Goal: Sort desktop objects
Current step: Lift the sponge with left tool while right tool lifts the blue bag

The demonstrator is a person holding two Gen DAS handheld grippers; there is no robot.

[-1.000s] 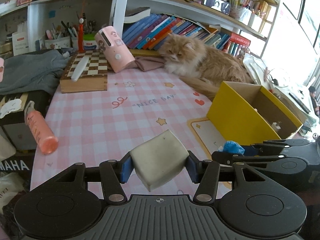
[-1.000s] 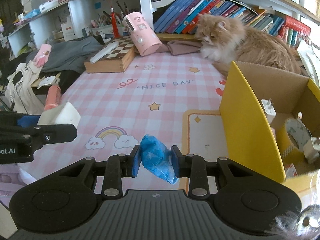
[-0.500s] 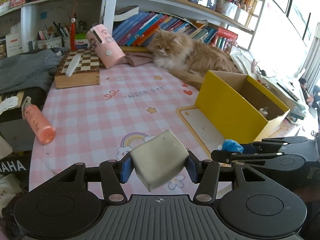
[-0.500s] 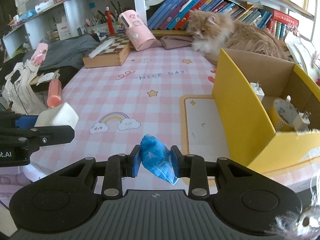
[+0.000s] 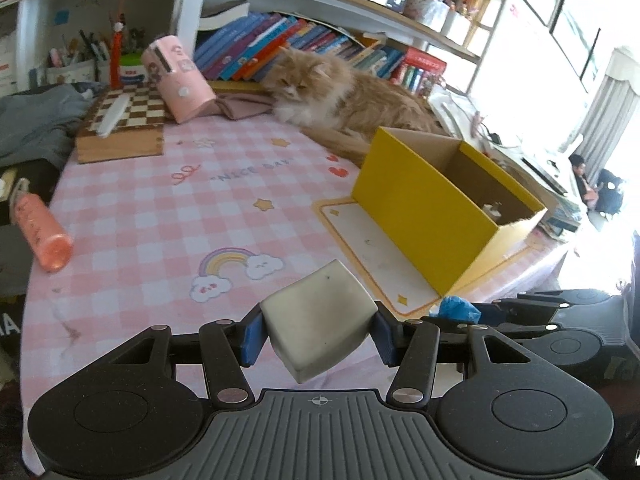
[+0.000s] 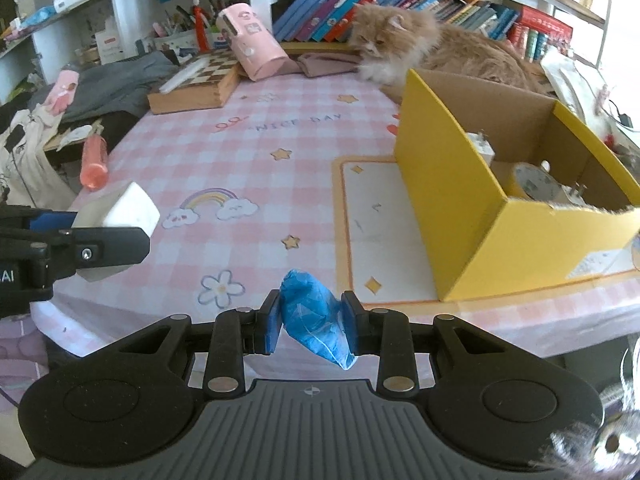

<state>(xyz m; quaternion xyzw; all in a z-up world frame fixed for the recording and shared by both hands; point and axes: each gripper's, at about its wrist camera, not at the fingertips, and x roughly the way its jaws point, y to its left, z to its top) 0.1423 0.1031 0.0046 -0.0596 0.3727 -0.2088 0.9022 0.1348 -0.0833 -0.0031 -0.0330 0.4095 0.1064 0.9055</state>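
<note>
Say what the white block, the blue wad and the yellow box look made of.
White block: likely soft foam or eraser rubber, matte, smudged, rounded edges. Blue wad: thin plastic film, glossy and crinkled. Yellow box: cardboard, yellow matte outside, brown inside, with a torn edge.

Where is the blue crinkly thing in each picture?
Left wrist view: the blue wad peeks out low on the right, in the right gripper, below the yellow box.
Right wrist view: low in the middle, squeezed between the right gripper's fingers.
Shared landmark: the yellow box, right of the rainbow in both.
</note>
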